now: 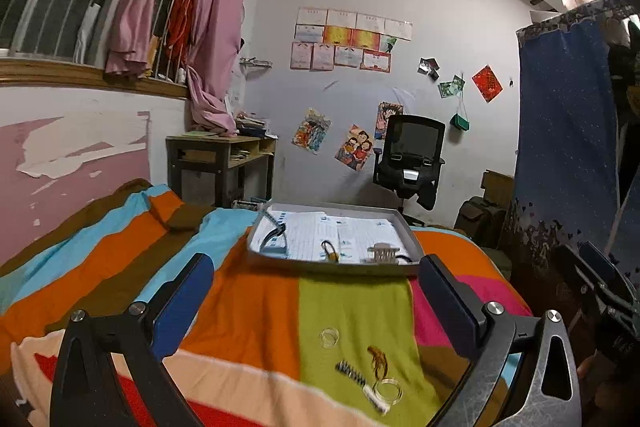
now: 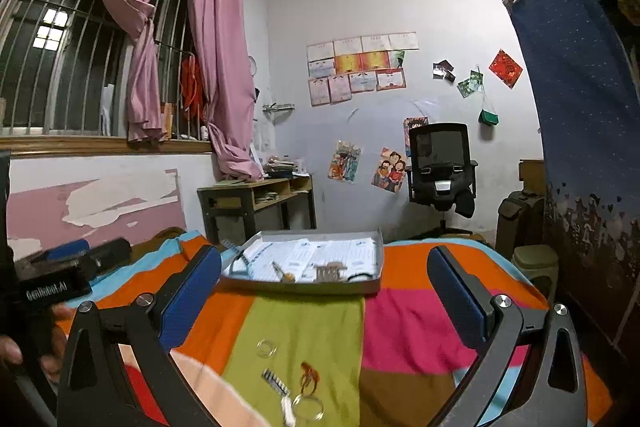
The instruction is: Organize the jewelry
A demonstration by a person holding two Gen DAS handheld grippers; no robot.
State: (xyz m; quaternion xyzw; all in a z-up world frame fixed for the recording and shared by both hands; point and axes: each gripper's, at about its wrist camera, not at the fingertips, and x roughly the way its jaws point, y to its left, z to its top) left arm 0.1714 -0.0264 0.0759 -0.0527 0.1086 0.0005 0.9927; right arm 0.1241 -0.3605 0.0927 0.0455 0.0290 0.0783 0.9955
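Note:
On the green stripe of the striped blanket (image 1: 248, 311) lie a small clear ring (image 1: 329, 337) (image 2: 267, 348), an amber hair clip (image 1: 378, 363) (image 2: 311, 379), a black-and-white comb clip (image 1: 356, 379) (image 2: 276, 387) and a bigger clear ring (image 1: 388, 391) (image 2: 308, 407). Farther back sits a grey tray (image 1: 332, 265) (image 2: 296, 286) lined with paper. It holds a beige claw clip (image 1: 384, 253) (image 2: 330, 271), a gold-and-black piece (image 1: 330, 251) (image 2: 284, 273) and a dark band (image 1: 274, 231) (image 2: 240, 259). My left gripper (image 1: 316, 291) and right gripper (image 2: 324, 291) hover open above the loose pieces, holding nothing.
The bed's far edge drops off behind the tray. A wooden desk (image 1: 222, 159) stands by the window wall, and an office chair (image 1: 412, 155) at the back. A blue curtain (image 1: 560, 131) hangs on the right. A hand (image 2: 12, 347) holds the left gripper's body.

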